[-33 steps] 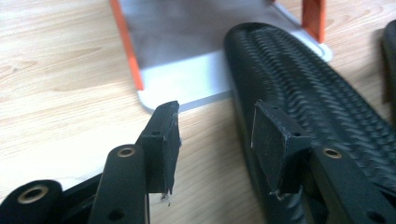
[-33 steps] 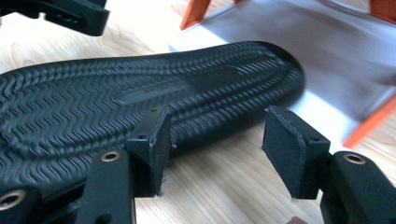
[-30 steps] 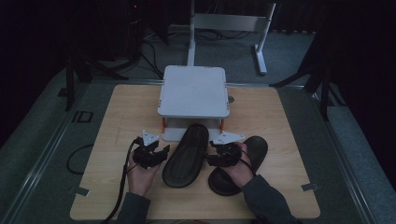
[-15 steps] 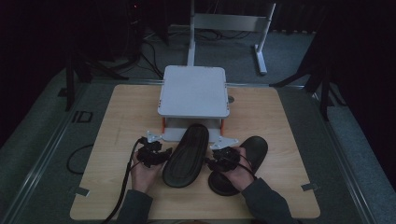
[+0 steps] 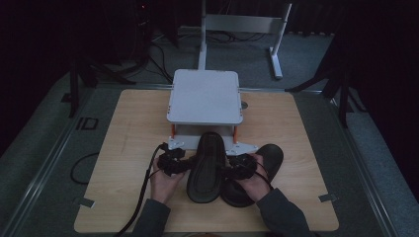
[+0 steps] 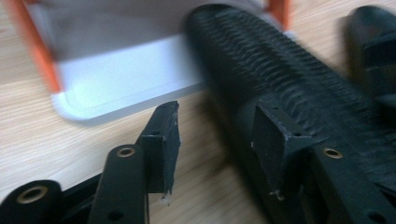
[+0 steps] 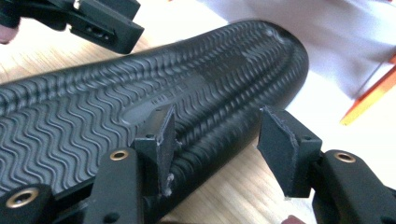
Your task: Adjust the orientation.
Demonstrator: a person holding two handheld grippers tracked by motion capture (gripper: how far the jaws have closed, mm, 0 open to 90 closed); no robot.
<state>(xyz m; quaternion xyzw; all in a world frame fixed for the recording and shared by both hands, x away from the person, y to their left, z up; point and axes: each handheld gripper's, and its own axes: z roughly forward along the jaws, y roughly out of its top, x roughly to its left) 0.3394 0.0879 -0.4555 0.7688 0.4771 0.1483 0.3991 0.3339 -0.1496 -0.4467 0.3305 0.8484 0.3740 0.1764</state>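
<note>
A black sandal [image 5: 205,168] lies sole up in the middle of the wooden table [image 5: 133,123], its toe under the white two-tier stand [image 5: 205,96]. My left gripper [image 5: 170,160] is at its left edge and my right gripper [image 5: 242,165] at its right edge. In the left gripper view the left gripper [image 6: 219,144] is open, one jaw over the bare wood and the other over the ribbed sole [image 6: 280,79]. The right gripper [image 7: 224,144] is open too and straddles the wavy sole's [image 7: 140,107] rim. A second black sandal [image 5: 264,160] lies beneath the right hand.
The stand has orange posts [image 6: 39,46] and a white base plate [image 6: 130,70] close ahead of both grippers. A cable [image 5: 141,197] trails from the left gripper toward the table's front edge. Bare wood stretches to the left and right of the stand.
Both hands have closed in on the middle sandal, the left gripper moving right toward its edge. The sandals and the stand have stayed in place.
</note>
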